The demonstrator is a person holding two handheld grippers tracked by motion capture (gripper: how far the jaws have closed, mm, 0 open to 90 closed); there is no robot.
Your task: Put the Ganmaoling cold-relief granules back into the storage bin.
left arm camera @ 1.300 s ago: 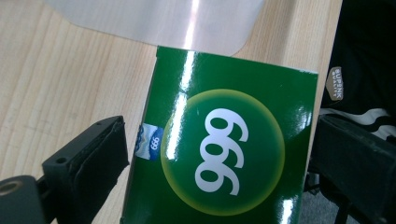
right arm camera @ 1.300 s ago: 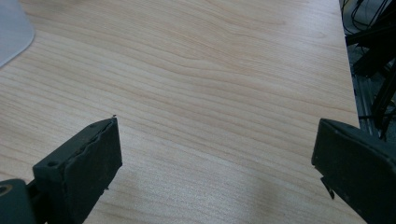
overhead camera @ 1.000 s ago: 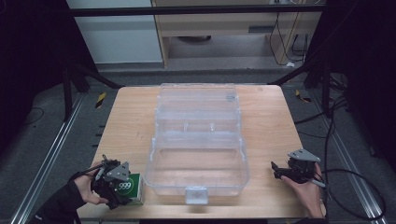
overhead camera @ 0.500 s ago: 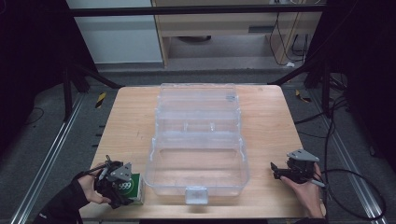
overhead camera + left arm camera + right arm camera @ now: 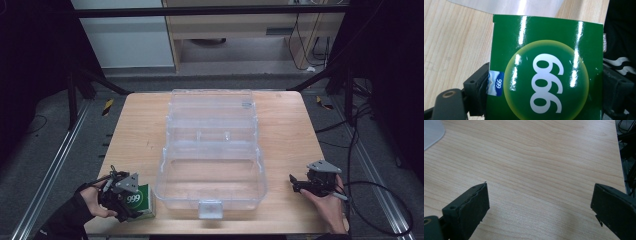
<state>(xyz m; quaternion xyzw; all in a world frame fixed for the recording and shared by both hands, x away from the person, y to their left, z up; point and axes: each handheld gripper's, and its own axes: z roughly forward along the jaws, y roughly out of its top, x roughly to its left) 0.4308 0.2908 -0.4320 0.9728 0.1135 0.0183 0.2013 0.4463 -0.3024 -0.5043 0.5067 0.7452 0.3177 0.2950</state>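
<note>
- Left gripper (image 5: 131,202) is sitting at the table's (image 5: 140,135) near left corner, its jaws having just been closing in, and they're now pressing both sides of the green "999" box (image 5: 546,72).
- Box is resting just left of the clear plastic case (image 5: 212,150).
- Right gripper (image 5: 300,184) is hovering wide apart over bare wood, gripping nothing.

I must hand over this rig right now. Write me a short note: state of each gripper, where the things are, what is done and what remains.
Left gripper: jaws have just been closing; both pads now against the sides of the green "999" box, at the table's near-left corner.
Right gripper: open, nothing between the jaws, over bare wood at the near right.
Clear plastic case: open, mid-table, looks empty.
Done: box gripped.
Left: probably lift the box into the case.
</note>
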